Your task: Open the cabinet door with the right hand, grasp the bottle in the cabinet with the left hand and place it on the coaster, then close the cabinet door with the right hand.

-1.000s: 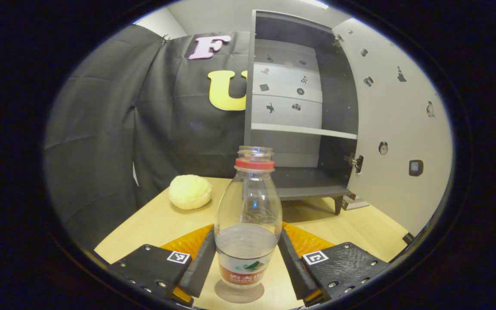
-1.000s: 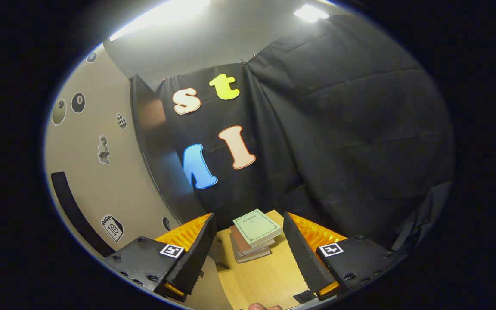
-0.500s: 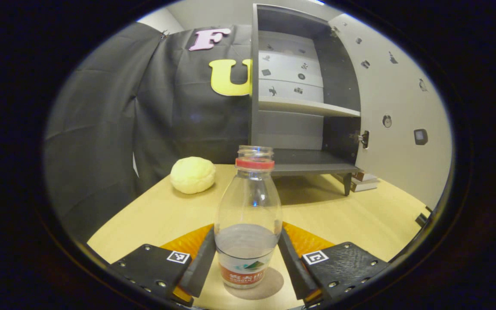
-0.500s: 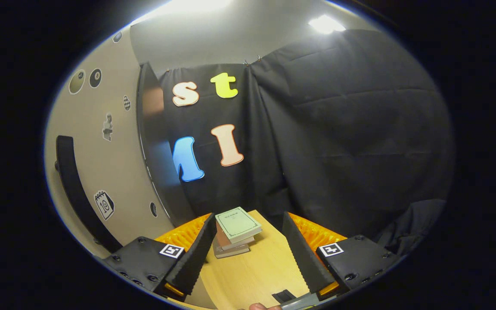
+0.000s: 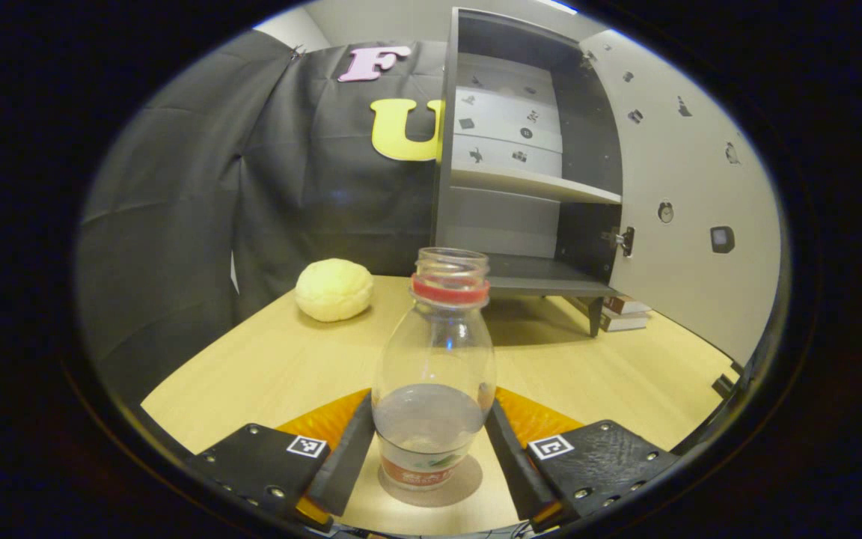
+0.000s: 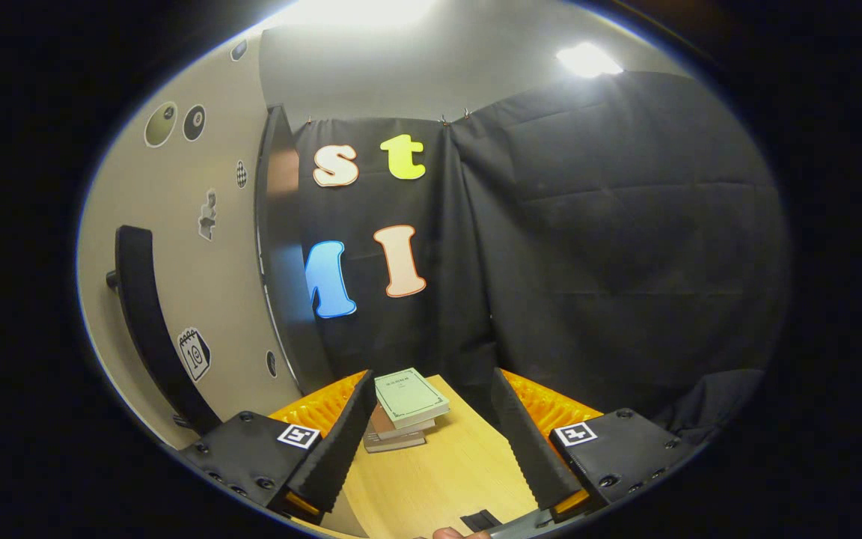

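A clear plastic bottle [image 5: 435, 374] with a red neck ring, no cap and a little water stands on a round brown coaster [image 5: 470, 479] on the wooden table. My left gripper [image 5: 429, 442] is shut on its lower body, one finger on each side. The bottle's neck leans slightly right. Behind it the dark cabinet [image 5: 528, 180] stands with its door [image 5: 689, 202] swung wide, and its shelves are bare. In the right gripper view, the right gripper [image 6: 431, 442] is open and holds nothing. It sits beside the door's outer face [image 6: 176, 224], near the black handle [image 6: 148, 314].
A pale yellow bun [image 5: 334, 288] lies on the table [image 5: 281, 359] left of the cabinet. A stack of books [image 6: 403, 404] sits by the cabinet's foot, also visible as the books [image 5: 622, 313] under the door. Black cloth walls close in the booth.
The left gripper has drawn back from the cabinet and lowered the bottle onto the coaster; its neck now leans right. The right gripper drifted slightly, bringing more of the door handle into view.
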A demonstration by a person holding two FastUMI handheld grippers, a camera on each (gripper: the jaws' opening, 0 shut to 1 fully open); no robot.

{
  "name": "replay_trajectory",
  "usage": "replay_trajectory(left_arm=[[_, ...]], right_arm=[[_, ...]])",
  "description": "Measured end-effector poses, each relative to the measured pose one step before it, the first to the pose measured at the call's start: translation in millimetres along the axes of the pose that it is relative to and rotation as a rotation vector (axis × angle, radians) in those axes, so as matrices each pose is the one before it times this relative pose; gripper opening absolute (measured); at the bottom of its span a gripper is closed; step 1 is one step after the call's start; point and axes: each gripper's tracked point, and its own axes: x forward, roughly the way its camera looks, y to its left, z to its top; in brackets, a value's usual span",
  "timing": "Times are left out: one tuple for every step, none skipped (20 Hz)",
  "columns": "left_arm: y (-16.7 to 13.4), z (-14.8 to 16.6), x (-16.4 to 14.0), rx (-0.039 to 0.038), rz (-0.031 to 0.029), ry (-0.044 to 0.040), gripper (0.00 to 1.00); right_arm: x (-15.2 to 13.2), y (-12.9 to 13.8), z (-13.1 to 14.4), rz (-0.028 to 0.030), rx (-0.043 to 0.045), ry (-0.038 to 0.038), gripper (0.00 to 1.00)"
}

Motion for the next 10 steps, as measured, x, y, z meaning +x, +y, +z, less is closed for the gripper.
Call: replay_trajectory(left_arm=[[0.52,-2.64,-3.32,-0.00008,-0.00059,0.00926,0.83],[-0.54,-1.86,-2.93,0.00086,-0.00083,0.00281,0.83],[-0.55,-0.11,-2.07,-0.00131,-0.00129,0.00013,0.83],[-0.64,0.4,-0.76,-0.00043,-0.00146,0.00347,0.83],[1.16,-1.24,-2.57,0.0003,0.00168,0.00548,0.83],[0.57,-0.3,-2.59,0.00045,0.00297,0.00442,0.8],[1.2,-0.38,-4.42,-0.00136,0.00421,0.00359,0.83],[0.01,-1.87,-4.12,-0.00387,0.00552,0.00353,0.8],[1.25,-1.52,-5.02,-0.0034,0.00386,0.00037,0.8],[-1.11,0.64,-0.31,-0.00218,0.00183,0.00077,0.83]], right_arm=[[-1.34,1.31,0.65,0.00104,-0.00863,-0.00197,0.98],[-0.69,1.32,-0.46,0.00249,-0.00469,0.00028,0.98],[-0.15,0.58,0.8,0.00158,-0.00193,-0.00127,0.98],[-0.2,-0.2,0.11,-0.00054,0.00013,-0.00095,0.98],[-0.88,0.67,1.39,0.0021,0.0014,-0.0037,0.98],[-0.02,1.39,0.54,0.00097,0.00021,-0.00413,0.98],[-1.56,-0.57,0.43,-0.00303,0.00008,-0.00411,0.98],[-1.56,-2.08,-0.52,-0.0063,-0.00064,-0.00369,0.98],[-1.63,-2.26,-0.93,-0.00926,-0.00026,0.00052,0.98],[-0.44,-0.3,-1.23,-0.00345,0.00288,0.00195,0.98]])
